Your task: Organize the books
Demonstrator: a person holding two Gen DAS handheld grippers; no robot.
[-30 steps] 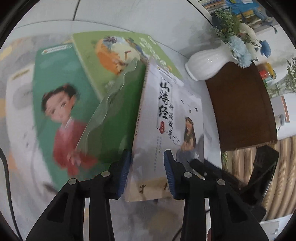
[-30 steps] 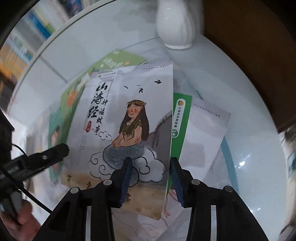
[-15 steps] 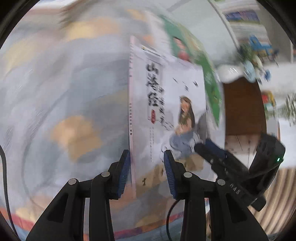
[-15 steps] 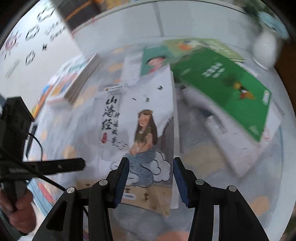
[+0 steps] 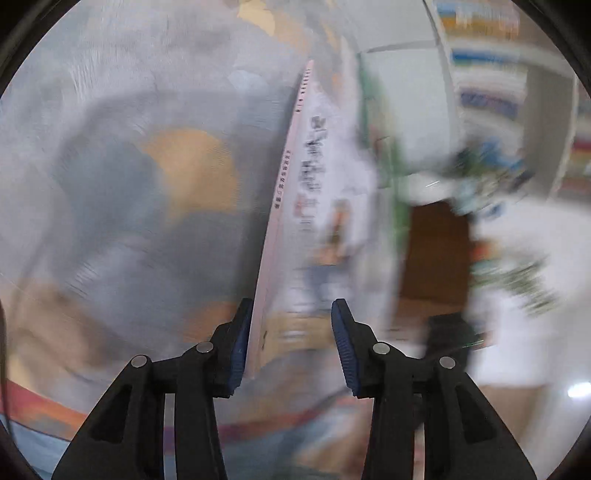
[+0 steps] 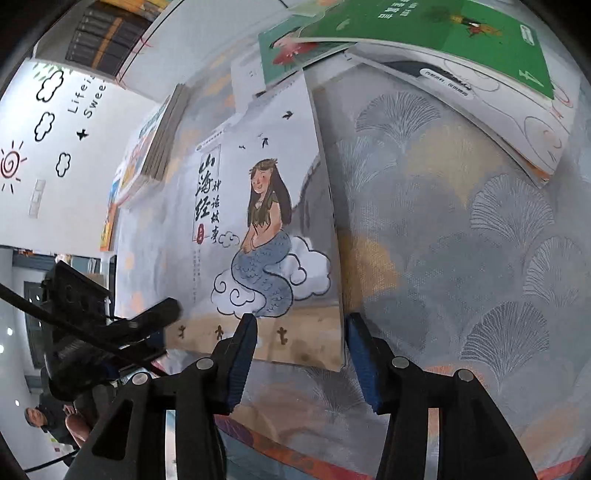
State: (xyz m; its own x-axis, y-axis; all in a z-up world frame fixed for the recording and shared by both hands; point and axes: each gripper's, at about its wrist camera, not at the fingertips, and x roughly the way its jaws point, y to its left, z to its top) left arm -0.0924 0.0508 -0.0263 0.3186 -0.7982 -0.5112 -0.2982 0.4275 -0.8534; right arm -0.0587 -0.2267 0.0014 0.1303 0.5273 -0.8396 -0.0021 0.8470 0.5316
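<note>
A white book with a mermaid on its cover (image 6: 258,221) is held between both grippers, tilted up on its spine side. My right gripper (image 6: 299,339) has its jaws around the book's lower right corner. My left gripper (image 5: 288,339) has the book's (image 5: 314,229) spine edge between its jaws, against the left pad; this view is blurred. The left gripper also shows in the right wrist view (image 6: 147,325) at the book's lower left corner. A green book (image 6: 424,26) lies on a white book (image 6: 480,99) at the top right.
A stack of books (image 6: 159,140) lies at the far left of the patterned tablecloth (image 6: 461,240). Another green book (image 6: 288,51) lies behind the held one. A vase with flowers (image 5: 480,177) and bookshelves (image 5: 487,55) show blurred in the left wrist view.
Both grippers have carried the mermaid book away from the pile of green and white books toward the left, over the bare tablecloth. The book has tilted up on edge.
</note>
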